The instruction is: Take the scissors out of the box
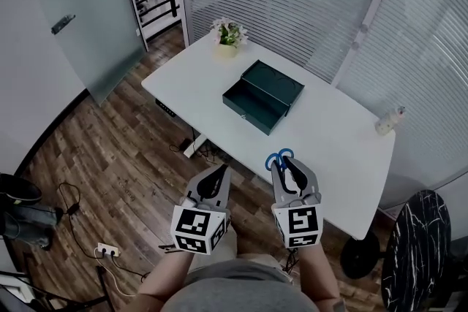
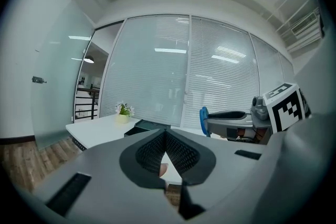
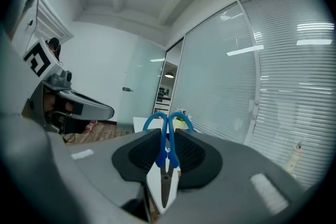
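Right gripper (image 3: pixel 168 134): clamped on blue-handled steel scissors (image 3: pixel 167 156), loops outward | left gripper (image 2: pixel 165 135): jaws together, empty | open dark-green metal box (image 1: pixel 248 110): on white surface (image 1: pixel 333 139), well apart from scissors | step: extraction looks done, scissors held clear | next: probably a steady set-down away from box

left gripper (image 1: pixel 219 172) | right gripper (image 1: pixel 284 165) — grey, black pads (image 2: pixel 181 152) | shirt (image 1: pixel 232 290) — grey
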`<action>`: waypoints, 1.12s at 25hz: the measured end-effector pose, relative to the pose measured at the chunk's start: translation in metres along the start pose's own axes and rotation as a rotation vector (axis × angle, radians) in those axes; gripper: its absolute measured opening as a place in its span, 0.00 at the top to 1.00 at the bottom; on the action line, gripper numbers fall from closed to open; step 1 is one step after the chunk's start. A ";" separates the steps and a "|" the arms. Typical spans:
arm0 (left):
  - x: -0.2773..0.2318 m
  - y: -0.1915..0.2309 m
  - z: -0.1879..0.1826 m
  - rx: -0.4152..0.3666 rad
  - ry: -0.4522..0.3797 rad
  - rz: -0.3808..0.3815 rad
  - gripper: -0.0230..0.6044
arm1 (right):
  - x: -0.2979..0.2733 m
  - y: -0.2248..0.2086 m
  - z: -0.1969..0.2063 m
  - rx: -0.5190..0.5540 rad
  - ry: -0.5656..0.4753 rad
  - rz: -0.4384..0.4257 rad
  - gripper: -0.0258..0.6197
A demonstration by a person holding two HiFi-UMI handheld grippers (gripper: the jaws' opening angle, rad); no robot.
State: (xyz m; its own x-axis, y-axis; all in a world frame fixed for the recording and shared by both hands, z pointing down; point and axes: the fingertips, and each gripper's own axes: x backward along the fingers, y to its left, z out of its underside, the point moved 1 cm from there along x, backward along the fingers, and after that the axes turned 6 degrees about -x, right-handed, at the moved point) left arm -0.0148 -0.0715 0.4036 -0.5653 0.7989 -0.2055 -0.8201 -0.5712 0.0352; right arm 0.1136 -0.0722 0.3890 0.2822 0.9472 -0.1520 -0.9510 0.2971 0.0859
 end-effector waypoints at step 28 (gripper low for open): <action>0.028 -0.022 0.004 0.011 -0.015 -0.014 0.95 | 0.037 0.022 0.003 -0.026 -0.023 -0.031 0.81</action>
State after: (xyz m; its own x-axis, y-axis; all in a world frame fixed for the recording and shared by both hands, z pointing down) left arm -0.0128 -0.0358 0.4012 -0.5549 0.8097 -0.1909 -0.8288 -0.5579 0.0427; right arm 0.1038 -0.0307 0.3883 0.3144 0.9401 -0.1316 -0.9445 0.3237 0.0559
